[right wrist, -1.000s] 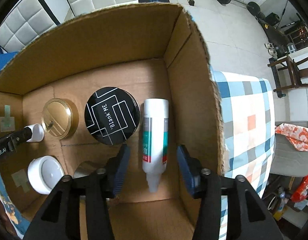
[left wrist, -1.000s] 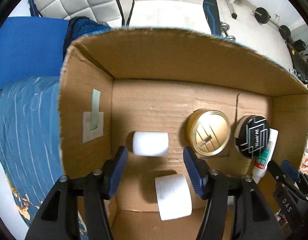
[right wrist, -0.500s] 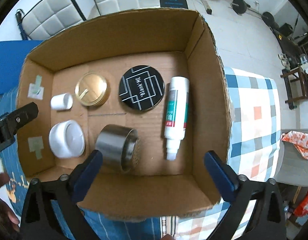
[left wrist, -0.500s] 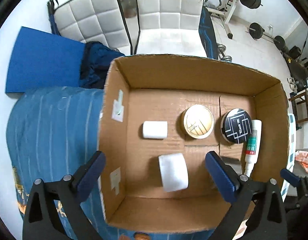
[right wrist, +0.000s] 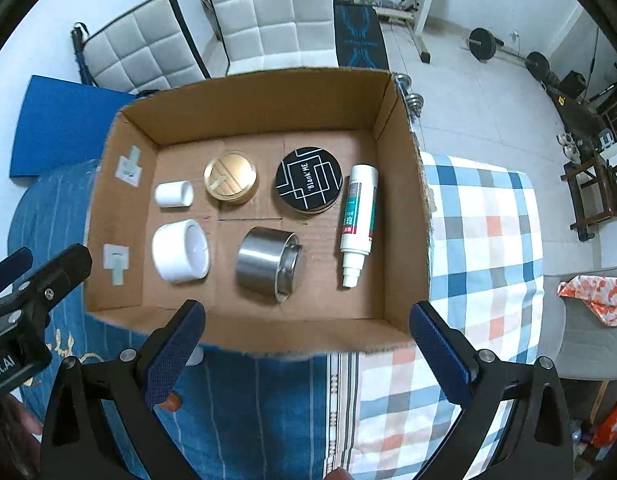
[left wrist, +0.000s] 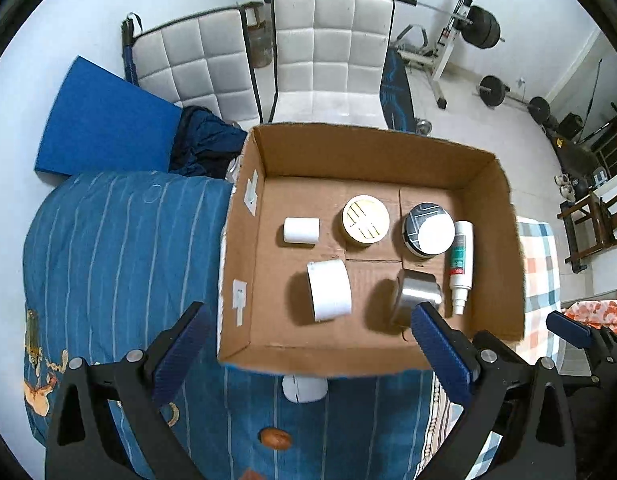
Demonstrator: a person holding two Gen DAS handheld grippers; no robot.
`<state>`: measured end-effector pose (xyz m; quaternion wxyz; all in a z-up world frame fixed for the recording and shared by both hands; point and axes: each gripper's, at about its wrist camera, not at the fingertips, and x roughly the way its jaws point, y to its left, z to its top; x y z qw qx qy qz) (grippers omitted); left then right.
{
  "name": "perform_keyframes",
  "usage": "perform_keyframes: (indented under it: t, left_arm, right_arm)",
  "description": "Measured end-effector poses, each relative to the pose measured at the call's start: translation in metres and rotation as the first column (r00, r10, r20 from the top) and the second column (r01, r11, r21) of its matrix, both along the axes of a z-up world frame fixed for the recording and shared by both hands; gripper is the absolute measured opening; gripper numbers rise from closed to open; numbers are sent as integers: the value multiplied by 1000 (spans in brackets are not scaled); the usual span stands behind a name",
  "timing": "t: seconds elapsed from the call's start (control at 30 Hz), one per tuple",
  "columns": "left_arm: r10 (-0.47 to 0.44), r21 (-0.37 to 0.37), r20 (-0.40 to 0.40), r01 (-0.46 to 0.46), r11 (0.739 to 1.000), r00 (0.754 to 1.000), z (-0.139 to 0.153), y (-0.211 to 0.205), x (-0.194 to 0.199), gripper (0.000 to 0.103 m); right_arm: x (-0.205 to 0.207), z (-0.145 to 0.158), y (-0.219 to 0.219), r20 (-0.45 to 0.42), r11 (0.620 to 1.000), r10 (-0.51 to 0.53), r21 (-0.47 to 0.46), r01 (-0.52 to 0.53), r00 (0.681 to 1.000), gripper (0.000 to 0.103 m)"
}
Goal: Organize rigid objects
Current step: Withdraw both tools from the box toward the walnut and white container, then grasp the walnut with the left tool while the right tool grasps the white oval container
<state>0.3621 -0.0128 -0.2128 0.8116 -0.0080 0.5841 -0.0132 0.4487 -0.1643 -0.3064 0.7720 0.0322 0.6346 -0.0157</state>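
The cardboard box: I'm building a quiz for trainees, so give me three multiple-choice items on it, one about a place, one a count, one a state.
1. Where does the tube lie in the box?
A. along the right wall
B. in the left corner
C. on top of the gold tin

2. How many items are inside the box?
A. four
B. six
C. eight

3. How are the right tongs?
A. shut on the steel cup
B. shut on the tube
C. open, holding nothing

Answers:
1. A: the tube lies beside the black tin, next to the right wall.
2. B: small white cylinder, gold tin, black tin, tube, white jar, steel cup.
3. C: the blue pads stand wide apart before the box, nothing between them.
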Motion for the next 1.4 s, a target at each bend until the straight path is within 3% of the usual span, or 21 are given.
perform_keyframes:
  t: [0.13, 0.27, 0.4, 0.53, 0.67, 0.73, 0.8, 0.87, 0.93, 1.0, 1.23, 1.33, 1.4]
  left_arm:
    - [8, 3, 46, -8, 1000, 999, 20, 2, -27, 102]
    - [41, 19, 35, -42, 999, 999, 17, 13, -57, 102]
    - [146, -1, -73, -146, 989, 987, -22, 36, -95, 102]
    - [166, 36, -203, -162, 986, 965, -80, 45, -124, 101]
    - [152, 65, -264, -140, 988, 952, -126, 46, -142, 87]
    - [145, 76, -287, -128, 989, 947, -143, 45, -144, 76]
    - [132, 83, -316, -111, 990, 940, -162, 41, -144, 74]
    - [124, 84, -335, -102, 991, 934, -175, 40, -144, 64]
    - [116, 99, -351, -86, 991, 929, -189, 38, -143, 45]
    - [108, 95, -372, -78, 992, 922, -199, 38, -143, 38]
    - [179, 94, -321, -157, 983, 930, -191, 69, -138, 36]
    - [227, 98, -310, -206, 974, 923, -186, 92, -134, 36]
    - [250, 102, -305, -229, 968, 919, -184, 106, -132, 36]
  right_arm:
    - [-22, 17, 4, 37, 1000, 15, 9, -15, 999, 103]
    - [-51, 16, 6, 30, 998, 25, 55, -27, 999, 103]
    - [-79, -11, 12, -37, 992, 66, 109, -61, 997, 103]
    - [-101, -50, 20, -118, 989, 101, 116, -87, 988, 103]
    - [-114, -76, 26, -156, 989, 116, 113, -99, 981, 103]
    - [-117, -87, 30, -168, 988, 123, 117, -105, 978, 103]
    - [-119, -97, 35, -182, 988, 125, 118, -104, 975, 103]
    - [-120, -106, 40, -194, 987, 127, 120, -105, 973, 103]
    - [-119, -111, 43, -198, 988, 124, 120, -101, 972, 103]
    - [-117, -116, 47, -201, 988, 118, 124, -95, 973, 103]
    - [-104, -129, 68, -178, 986, 63, 163, -34, 982, 103]
    - [-100, -134, 82, -149, 983, 54, 183, -26, 987, 99]
    - [-97, -142, 94, -137, 980, 49, 197, -21, 989, 89]
